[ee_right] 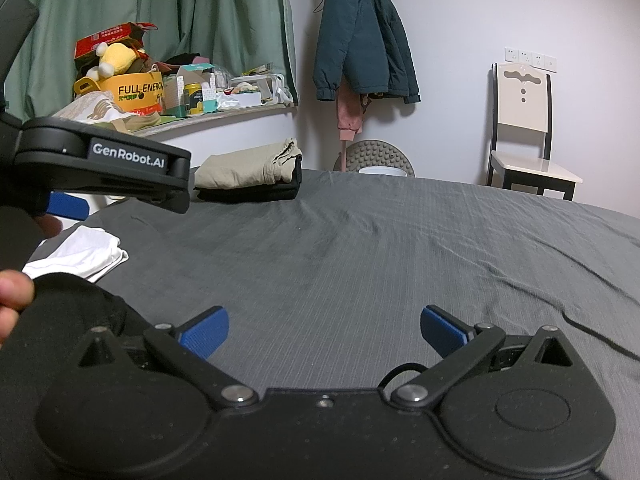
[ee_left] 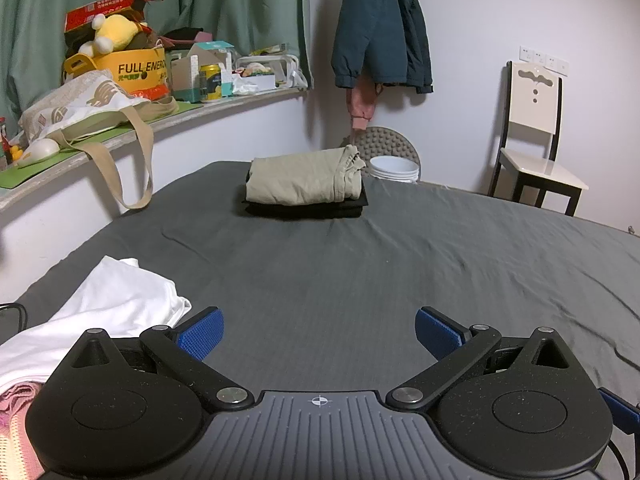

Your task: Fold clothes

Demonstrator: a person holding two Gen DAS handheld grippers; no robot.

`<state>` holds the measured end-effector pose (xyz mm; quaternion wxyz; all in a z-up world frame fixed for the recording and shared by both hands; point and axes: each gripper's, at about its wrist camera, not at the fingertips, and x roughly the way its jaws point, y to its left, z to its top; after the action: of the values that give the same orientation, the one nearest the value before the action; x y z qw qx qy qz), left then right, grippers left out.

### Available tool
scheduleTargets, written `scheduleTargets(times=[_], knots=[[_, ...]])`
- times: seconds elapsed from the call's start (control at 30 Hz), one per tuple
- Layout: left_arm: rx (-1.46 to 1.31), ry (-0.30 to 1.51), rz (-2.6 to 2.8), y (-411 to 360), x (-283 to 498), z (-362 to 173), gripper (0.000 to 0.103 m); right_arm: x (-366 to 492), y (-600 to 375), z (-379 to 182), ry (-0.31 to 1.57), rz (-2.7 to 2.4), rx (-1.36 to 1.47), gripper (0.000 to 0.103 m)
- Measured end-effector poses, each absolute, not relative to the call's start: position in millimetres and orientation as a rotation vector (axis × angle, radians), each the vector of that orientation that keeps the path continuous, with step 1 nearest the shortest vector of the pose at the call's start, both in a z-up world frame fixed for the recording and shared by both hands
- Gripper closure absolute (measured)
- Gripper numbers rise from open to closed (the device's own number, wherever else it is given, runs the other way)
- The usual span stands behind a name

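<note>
On the far side of the grey bed sheet [ee_left: 340, 272] lies a folded olive garment [ee_left: 300, 180] stacked on a folded black garment [ee_left: 312, 208]; the same olive garment [ee_right: 248, 168] shows in the right wrist view. A loose white garment [ee_left: 104, 312] lies crumpled at the near left, just left of my left gripper [ee_left: 318, 334], which is open and empty. My right gripper [ee_right: 324, 330] is also open with nothing between its blue pads, above bare sheet. The white garment [ee_right: 80, 256] sits beyond the left gripper's black body [ee_right: 104, 172] seen there.
A cluttered window ledge [ee_left: 120, 136] with a tote bag, yellow box and plush toy runs along the left. A dark jacket [ee_left: 380, 32] hangs on the wall. A chair [ee_left: 536, 136] and a white bucket [ee_left: 394, 168] stand beyond the bed. A pink knitted cloth [ee_left: 16, 420] lies at lower left.
</note>
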<state>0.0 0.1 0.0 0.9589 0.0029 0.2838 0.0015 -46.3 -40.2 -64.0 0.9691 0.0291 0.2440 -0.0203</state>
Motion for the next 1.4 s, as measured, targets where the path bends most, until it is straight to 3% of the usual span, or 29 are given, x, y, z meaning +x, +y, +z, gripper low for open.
scheduleTargets(times=[1.4], knots=[[-0.004,0.572,0.005,2.8,-1.4,-0.7,0.001,-45.3,-38.3,-64.7,0.495,-0.042,0.059,0.000]])
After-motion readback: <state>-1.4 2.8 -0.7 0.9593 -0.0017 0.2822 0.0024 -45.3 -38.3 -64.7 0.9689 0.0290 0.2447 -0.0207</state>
